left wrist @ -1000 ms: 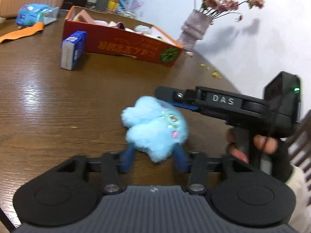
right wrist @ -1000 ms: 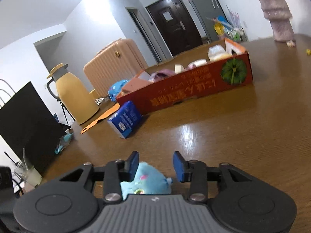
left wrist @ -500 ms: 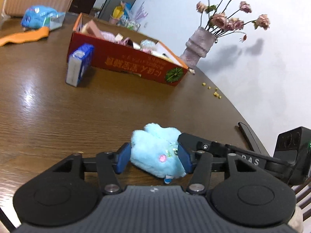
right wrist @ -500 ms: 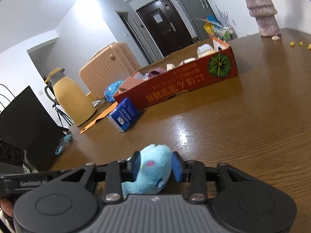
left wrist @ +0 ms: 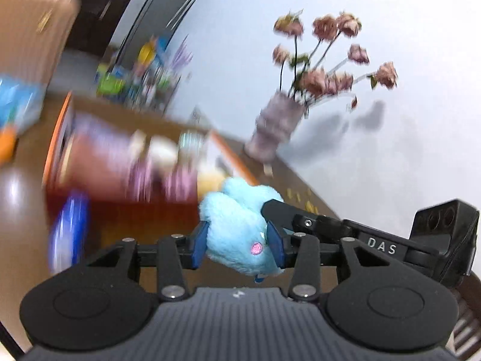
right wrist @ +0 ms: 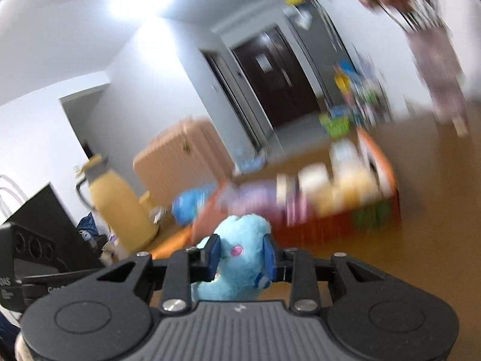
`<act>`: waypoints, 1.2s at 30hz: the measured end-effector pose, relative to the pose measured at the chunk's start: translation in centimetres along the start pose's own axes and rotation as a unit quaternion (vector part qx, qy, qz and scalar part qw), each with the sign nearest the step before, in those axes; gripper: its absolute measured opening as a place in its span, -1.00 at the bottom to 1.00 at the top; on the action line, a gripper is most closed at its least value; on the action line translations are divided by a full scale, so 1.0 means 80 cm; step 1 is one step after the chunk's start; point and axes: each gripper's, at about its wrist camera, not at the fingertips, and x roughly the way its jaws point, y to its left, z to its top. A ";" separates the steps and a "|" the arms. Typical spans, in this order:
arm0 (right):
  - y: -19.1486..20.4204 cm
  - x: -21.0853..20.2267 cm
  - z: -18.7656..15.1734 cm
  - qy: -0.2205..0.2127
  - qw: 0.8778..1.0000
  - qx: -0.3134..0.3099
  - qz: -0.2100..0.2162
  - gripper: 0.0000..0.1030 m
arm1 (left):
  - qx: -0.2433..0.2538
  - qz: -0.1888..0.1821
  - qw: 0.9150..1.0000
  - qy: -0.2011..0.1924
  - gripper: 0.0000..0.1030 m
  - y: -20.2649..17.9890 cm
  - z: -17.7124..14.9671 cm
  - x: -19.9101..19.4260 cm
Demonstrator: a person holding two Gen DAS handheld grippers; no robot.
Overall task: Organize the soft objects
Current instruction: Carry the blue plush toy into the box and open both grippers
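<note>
Pale blue plush, the soft toy point(left wrist: 237, 234) sits clamped between both sets of blue pads: your left gripper point(left wrist: 237, 242) is closed on its flanks, and your right gripper point(right wrist: 242, 257) is closed on it too, compressing the pile. The toy is held clear of the wooden table point(right wrist: 421, 255), in front of the red cardboard box point(left wrist: 126, 192), which already contains other soft items. Judged from this, you are carrying the toy toward the box. Keep both grips even so that the two grippers do not pull the toy against each other, and release one before lowering it over the box wall. The background is motion-blurred, so slow the approach. The right gripper's body point(left wrist: 381, 245) reads "DAS" in the left wrist view; the box print is illegible.
</note>
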 end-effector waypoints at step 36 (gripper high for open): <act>-0.007 0.040 0.150 0.084 0.972 -0.128 -0.176 -0.03 | 0.045 0.214 0.974 0.056 0.21 0.037 0.119 -0.058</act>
